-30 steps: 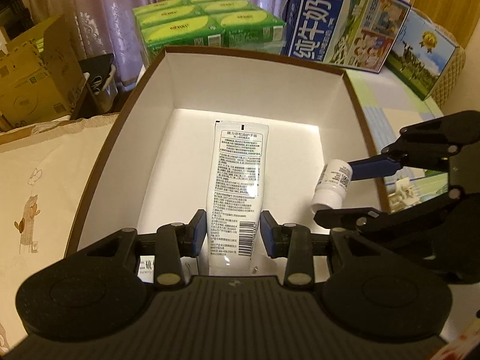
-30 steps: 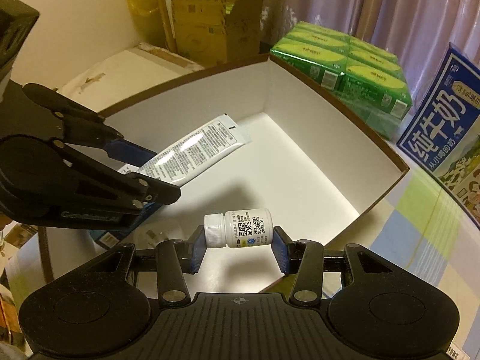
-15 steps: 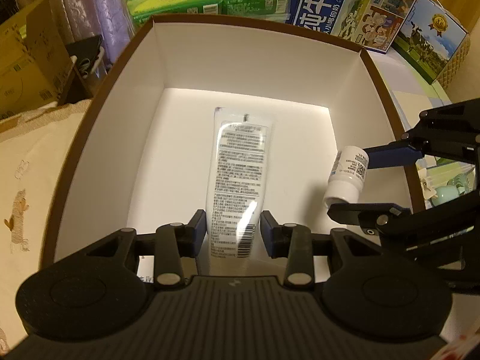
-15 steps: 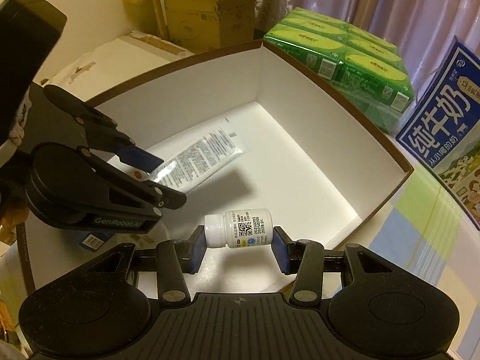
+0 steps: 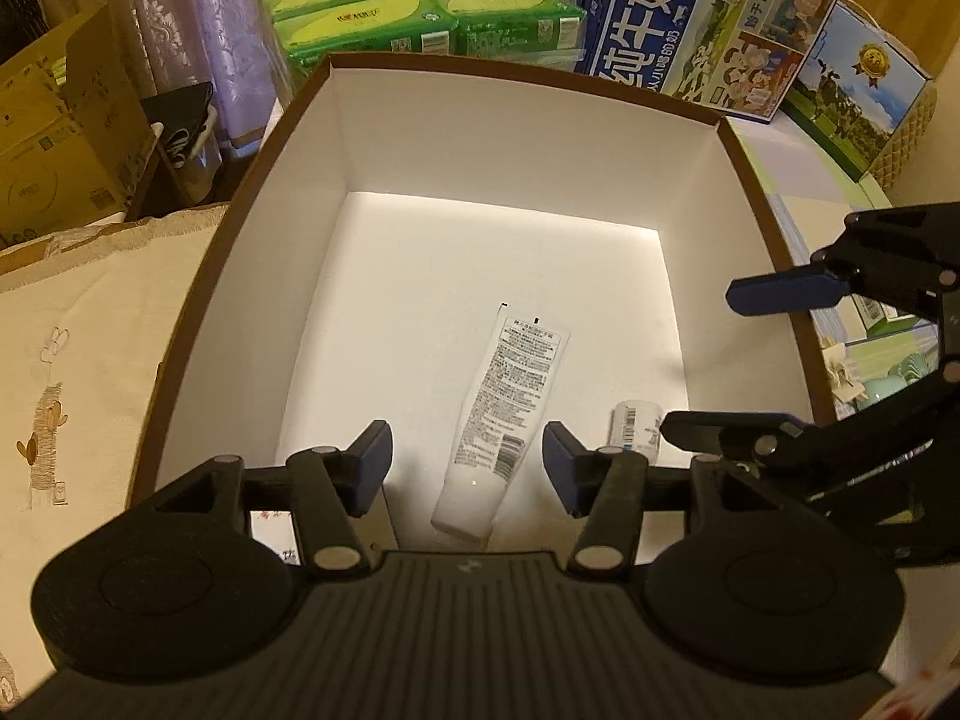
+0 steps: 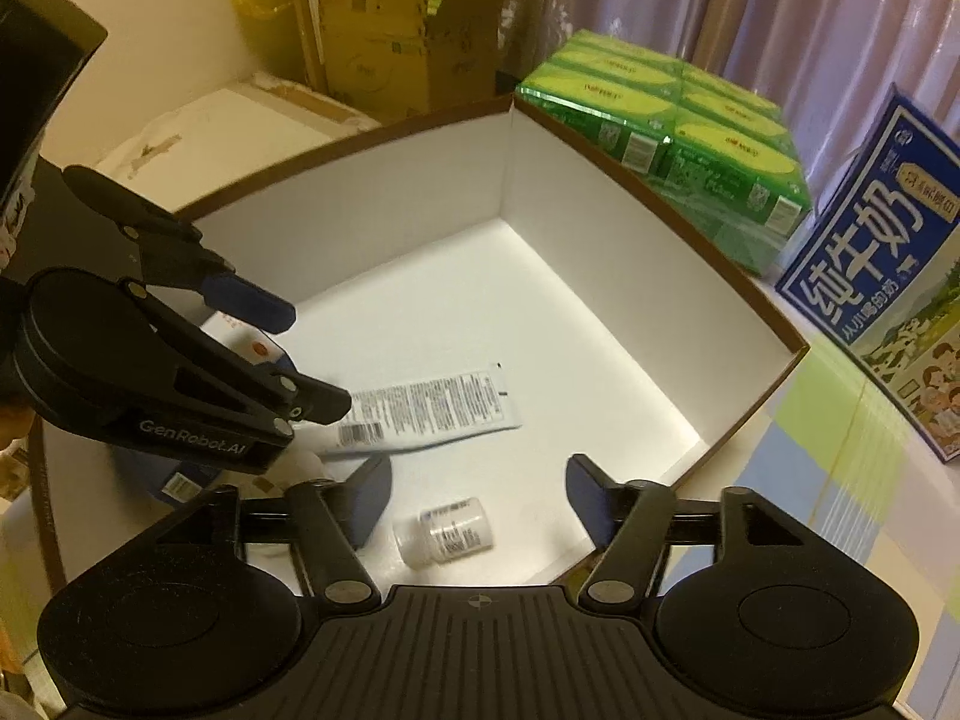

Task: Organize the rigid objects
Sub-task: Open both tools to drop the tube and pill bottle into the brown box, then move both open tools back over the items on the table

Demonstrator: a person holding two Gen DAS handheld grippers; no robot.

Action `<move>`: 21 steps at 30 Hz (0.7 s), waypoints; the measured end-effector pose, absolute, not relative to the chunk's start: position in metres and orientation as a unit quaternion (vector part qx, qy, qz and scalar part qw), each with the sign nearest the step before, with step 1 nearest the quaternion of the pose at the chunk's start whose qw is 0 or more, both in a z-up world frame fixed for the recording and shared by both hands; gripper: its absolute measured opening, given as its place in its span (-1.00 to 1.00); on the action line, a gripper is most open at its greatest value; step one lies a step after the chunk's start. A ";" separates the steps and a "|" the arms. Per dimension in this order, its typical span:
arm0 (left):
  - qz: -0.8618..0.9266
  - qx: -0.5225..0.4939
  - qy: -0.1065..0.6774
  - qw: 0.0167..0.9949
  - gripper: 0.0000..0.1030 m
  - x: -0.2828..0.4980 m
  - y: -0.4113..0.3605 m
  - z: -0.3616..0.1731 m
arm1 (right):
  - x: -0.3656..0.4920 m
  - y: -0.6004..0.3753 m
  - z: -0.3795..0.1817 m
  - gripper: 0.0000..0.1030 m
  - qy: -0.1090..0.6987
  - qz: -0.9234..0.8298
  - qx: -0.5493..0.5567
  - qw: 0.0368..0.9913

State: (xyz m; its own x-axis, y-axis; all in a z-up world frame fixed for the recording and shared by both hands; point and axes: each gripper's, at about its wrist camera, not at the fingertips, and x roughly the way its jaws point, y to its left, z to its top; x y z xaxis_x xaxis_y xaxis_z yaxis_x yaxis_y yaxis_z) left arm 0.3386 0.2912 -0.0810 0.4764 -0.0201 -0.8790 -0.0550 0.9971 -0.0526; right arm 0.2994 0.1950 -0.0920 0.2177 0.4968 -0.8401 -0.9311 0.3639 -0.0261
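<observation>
A white tube (image 5: 501,420) lies flat on the floor of a white, brown-edged box (image 5: 522,138), below my open, empty left gripper (image 5: 467,462). The tube also shows in the right wrist view (image 6: 432,414). A small white pill bottle (image 6: 444,531) lies on its side on the box floor near the right wall, under my open, empty right gripper (image 6: 477,480). In the left wrist view the bottle (image 5: 635,427) is partly hidden behind the right gripper's lower finger (image 5: 720,427). The box also shows in the right wrist view (image 6: 630,192).
Green tissue packs (image 5: 414,18) and a blue milk carton (image 5: 708,24) stand behind the box. Cardboard boxes (image 5: 60,138) sit at the far left. A blue and white packet (image 6: 246,348) lies in the box under the left gripper. A checked cloth (image 6: 840,480) covers the table on the right.
Both grippers opened. The tube dropped from the left gripper and the pill bottle from the right gripper; both now lie on the box floor.
</observation>
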 end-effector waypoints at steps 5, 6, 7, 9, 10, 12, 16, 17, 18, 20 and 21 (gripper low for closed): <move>0.015 -0.036 0.508 0.860 -0.01 0.326 0.290 -0.072 | 0.294 0.185 -0.084 0.25 0.391 0.498 -0.260 0.728; 0.015 -0.037 0.507 0.861 -0.01 0.324 0.289 -0.069 | 0.292 0.183 -0.083 0.25 0.390 0.498 -0.257 0.730; 0.015 -0.038 0.505 0.862 -0.01 0.321 0.289 -0.066 | 0.291 0.181 -0.081 0.25 0.389 0.499 -0.254 0.732; 0.017 -0.038 0.501 0.865 -0.01 0.315 0.287 -0.061 | 0.287 0.174 -0.077 0.25 0.387 0.502 -0.241 0.735; 0.017 -0.038 0.497 0.867 -0.01 0.311 0.286 -0.058 | 0.284 0.171 -0.074 0.25 0.386 0.504 -0.234 0.736; 0.017 -0.038 0.492 0.870 -0.01 0.305 0.282 -0.052 | 0.280 0.163 -0.069 0.25 0.383 0.507 -0.220 0.740; 0.013 -0.039 0.481 0.876 -0.01 0.290 0.274 -0.041 | 0.271 0.151 -0.060 0.25 0.378 0.510 -0.199 0.747; 0.012 -0.038 0.479 0.877 -0.01 0.287 0.272 -0.039 | 0.269 0.147 -0.057 0.25 0.378 0.510 -0.194 0.748; 0.011 -0.039 0.478 0.878 -0.01 0.284 0.270 -0.037 | 0.268 0.144 -0.055 0.25 0.376 0.510 -0.190 0.750; 0.011 -0.040 0.473 0.880 -0.01 0.276 0.266 -0.033 | 0.264 0.136 -0.051 0.25 0.374 0.510 -0.180 0.753; 0.011 -0.040 0.471 0.881 -0.01 0.273 0.264 -0.030 | 0.262 0.132 -0.048 0.25 0.373 0.510 -0.173 0.755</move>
